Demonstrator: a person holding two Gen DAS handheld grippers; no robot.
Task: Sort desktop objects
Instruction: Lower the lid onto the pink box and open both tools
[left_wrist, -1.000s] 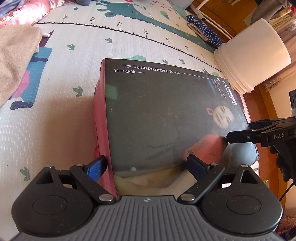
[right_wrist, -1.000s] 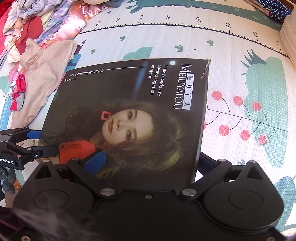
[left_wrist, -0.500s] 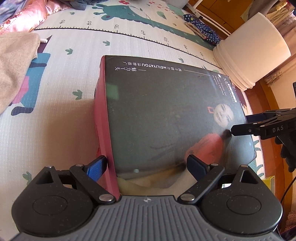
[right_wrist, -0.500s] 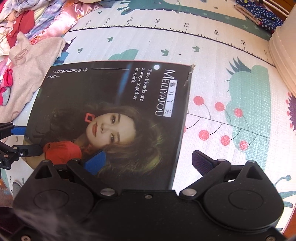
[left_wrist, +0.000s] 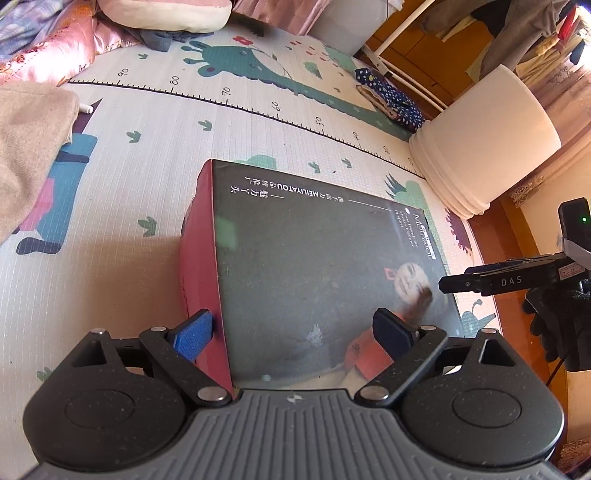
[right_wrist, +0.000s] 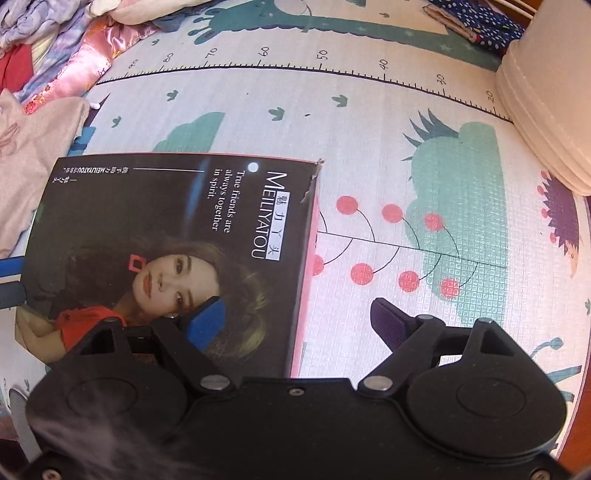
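Observation:
A large flat box (left_wrist: 314, 266) with a dark lid showing a woman's portrait and red sides lies on the play mat; it also shows in the right wrist view (right_wrist: 166, 254). My left gripper (left_wrist: 291, 332) is open, its fingers straddling the box's near corner, one beside the red side, one over the lid. My right gripper (right_wrist: 299, 317) is open above the box's right edge, one finger over the lid, one over the mat. It appears from the side in the left wrist view (left_wrist: 491, 282), just off the box's right edge.
A patterned play mat (right_wrist: 406, 147) covers the floor. A white bucket (left_wrist: 487, 144) stands at the right. A beige cloth (left_wrist: 29, 147) and pink bedding (right_wrist: 55, 55) lie at the left. A blue dotted cloth (left_wrist: 391, 99) lies at the far edge.
My right gripper has moved right and off the box's lid, so one finger now hangs over the mat. The left gripper has lifted and pulled back slightly; the box stays put.

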